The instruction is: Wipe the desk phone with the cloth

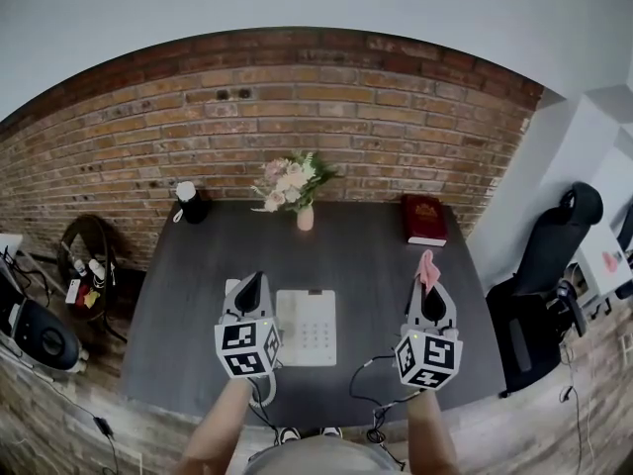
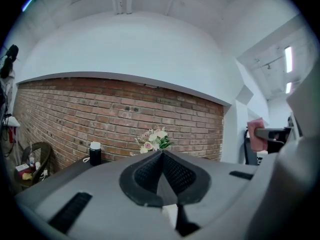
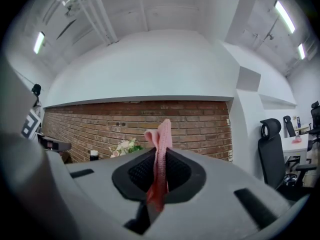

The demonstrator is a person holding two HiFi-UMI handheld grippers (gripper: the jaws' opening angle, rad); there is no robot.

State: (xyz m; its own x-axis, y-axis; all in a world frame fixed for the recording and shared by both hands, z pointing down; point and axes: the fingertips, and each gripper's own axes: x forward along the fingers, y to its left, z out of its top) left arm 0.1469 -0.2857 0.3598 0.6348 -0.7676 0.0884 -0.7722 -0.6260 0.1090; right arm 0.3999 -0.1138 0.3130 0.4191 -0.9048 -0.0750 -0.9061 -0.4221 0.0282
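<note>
A crumpled pink cloth (image 3: 159,154) is pinched upright by the fingers of the right gripper (image 3: 158,184). The fingers of the left gripper (image 2: 162,176) are pressed together, empty. A white desk phone (image 1: 307,327) is seen between both, and a red book (image 1: 424,220) beyond.

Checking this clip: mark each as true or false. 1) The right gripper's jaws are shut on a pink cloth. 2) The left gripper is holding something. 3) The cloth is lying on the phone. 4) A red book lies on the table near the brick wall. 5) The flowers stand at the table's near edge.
1) True: the right gripper has its jaws shut on the pink cloth.
2) False: the left gripper has its jaws together with nothing between them.
3) False: the cloth is held up in the right gripper, to the right of the phone.
4) True: the red book lies at the table's far right, by the brick wall.
5) False: the flowers stand at the far edge, against the wall.
</note>
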